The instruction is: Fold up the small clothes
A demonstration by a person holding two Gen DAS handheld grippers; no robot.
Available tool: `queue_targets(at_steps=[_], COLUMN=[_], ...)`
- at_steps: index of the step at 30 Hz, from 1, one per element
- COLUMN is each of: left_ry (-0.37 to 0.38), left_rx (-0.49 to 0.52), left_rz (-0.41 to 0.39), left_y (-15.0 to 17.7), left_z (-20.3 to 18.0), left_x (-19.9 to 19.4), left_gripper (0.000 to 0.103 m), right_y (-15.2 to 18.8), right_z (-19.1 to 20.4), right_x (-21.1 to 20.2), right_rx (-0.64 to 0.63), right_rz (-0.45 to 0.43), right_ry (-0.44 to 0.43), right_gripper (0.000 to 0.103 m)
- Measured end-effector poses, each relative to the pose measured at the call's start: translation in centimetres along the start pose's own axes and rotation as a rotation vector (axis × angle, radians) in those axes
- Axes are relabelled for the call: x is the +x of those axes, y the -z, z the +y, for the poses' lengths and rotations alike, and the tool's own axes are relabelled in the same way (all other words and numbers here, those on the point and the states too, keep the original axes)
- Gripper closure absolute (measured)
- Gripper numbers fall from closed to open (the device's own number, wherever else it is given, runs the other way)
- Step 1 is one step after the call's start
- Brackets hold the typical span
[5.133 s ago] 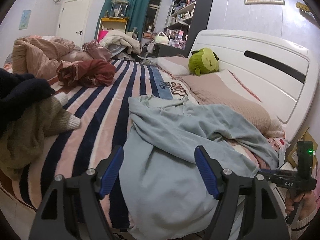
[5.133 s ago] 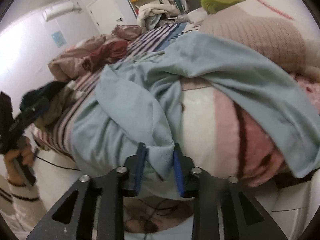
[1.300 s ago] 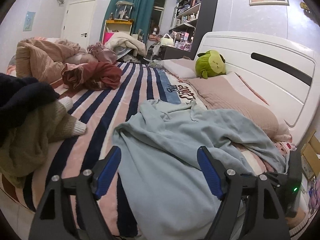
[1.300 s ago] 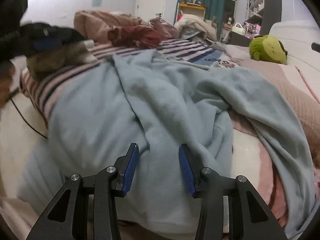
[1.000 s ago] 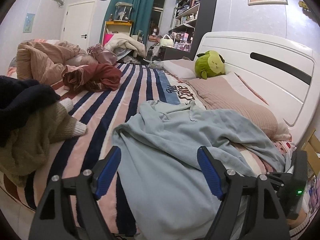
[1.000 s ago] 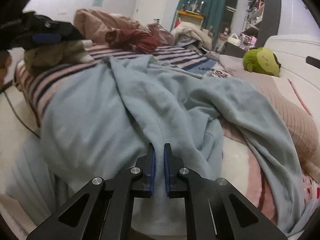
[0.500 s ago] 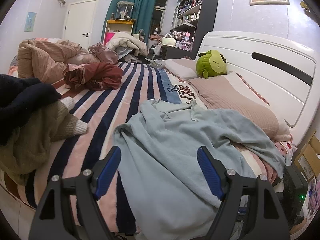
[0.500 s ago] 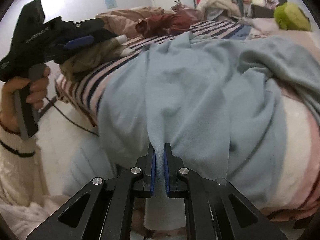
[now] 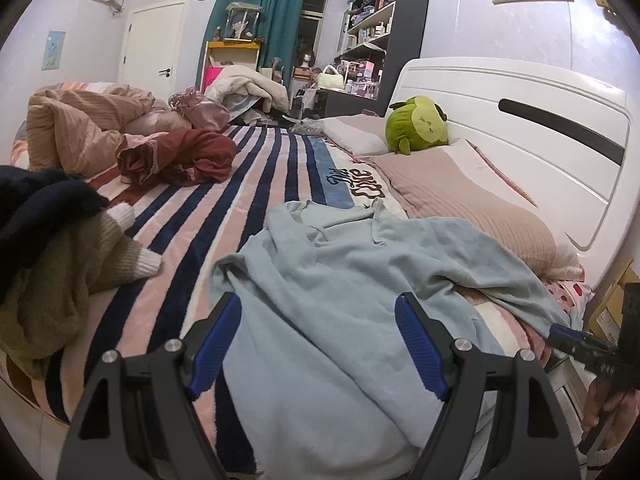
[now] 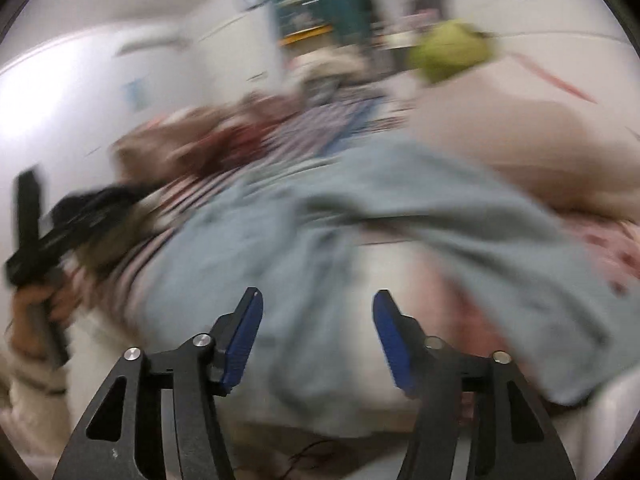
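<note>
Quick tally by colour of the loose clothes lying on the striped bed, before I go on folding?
Light blue top: 1
Dark red garment: 1
Olive-brown sweater with white cuffs: 1
Dark navy garment: 1
Total: 4

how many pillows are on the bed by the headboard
2. A beige ribbed pillow lies along the headboard; a paler pillow sits beyond it, beside the green plush. Others may be hidden.
</note>
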State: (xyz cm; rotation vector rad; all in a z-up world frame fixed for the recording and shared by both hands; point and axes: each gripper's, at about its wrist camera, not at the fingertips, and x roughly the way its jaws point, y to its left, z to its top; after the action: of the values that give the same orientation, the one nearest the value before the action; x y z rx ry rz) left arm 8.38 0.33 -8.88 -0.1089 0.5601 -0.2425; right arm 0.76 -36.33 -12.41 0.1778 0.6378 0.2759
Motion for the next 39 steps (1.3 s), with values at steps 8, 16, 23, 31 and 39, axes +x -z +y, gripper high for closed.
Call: queue_targets(at_steps=[8,16,23,31,39], left_ry=[-0.024,-0.033,-0.053,-0.050,-0.040], left_rx=[0.046,0.082,0.091,0.066,0.014], left_rz=[0.006,0.006,0.008,-0.006,-0.045], left_y=[-1.4,-2.2,-2.6,-2.6,-1.6], left_z=[-2.0,-4.0,-4.3,-3.5,-0.7], left_x=[0.5,0.8,1.2,1.1,-0.5], left_gripper=[0.027,0.027,0.027,0.027,0.027], right_y=[4.2,2.8,1.3,-3.1,-7.1], right_z=[-8.6,-10.9,-12.1,-9.2,6.3], right_x=[0.6,1.0,1.6,-1.0,1.8], right_rx=[0.387,0.435,0.521,0.324,-0.356], right_rz=[0.042,-0.204,-0.313,-0.463,-0.292], right_ry=[0.070,0.068,0.230,0.159,-0.123], right_gripper=[0.046,0.032,0.092,0.101,0.101])
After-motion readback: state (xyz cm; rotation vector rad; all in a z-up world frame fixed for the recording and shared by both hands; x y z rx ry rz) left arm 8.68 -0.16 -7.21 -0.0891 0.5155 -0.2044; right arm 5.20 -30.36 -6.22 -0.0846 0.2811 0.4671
